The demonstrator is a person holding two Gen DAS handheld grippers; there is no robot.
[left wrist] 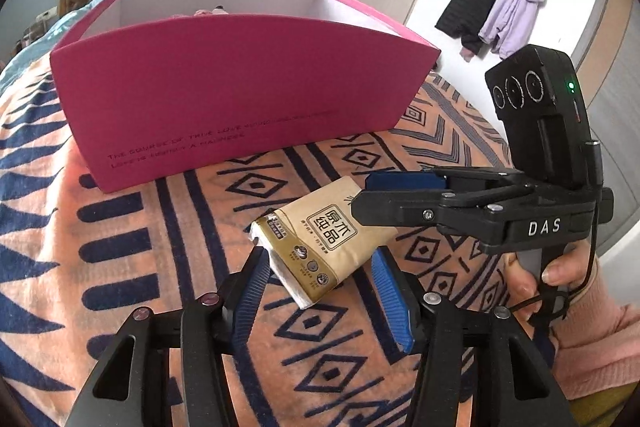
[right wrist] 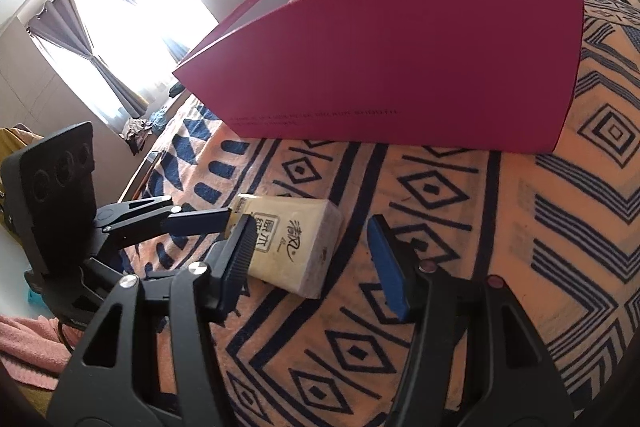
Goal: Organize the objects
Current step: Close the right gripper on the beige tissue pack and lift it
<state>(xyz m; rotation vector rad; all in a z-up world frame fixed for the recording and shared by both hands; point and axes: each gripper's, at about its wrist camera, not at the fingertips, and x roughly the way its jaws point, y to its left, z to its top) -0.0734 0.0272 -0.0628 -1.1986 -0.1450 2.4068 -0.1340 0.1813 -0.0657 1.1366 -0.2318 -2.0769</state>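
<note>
Pink cardboard box point(left wrist: 224, 95), open-topped, is set on the patterned blanket point(left wrist: 120, 247) in the upper half of both views; a pinkish item point(left wrist: 210, 11) inside is barely made out. Tissue pack point(left wrist: 320, 247) lies at frame centre, between the spread fingers of the left gripper point(left wrist: 320, 287) and of the right gripper point(right wrist: 316, 259). Pack's near end is hidden in the right view.

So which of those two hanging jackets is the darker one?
The black jacket, hanging on the left; the hooded jacket beside it is pale lilac.
</note>
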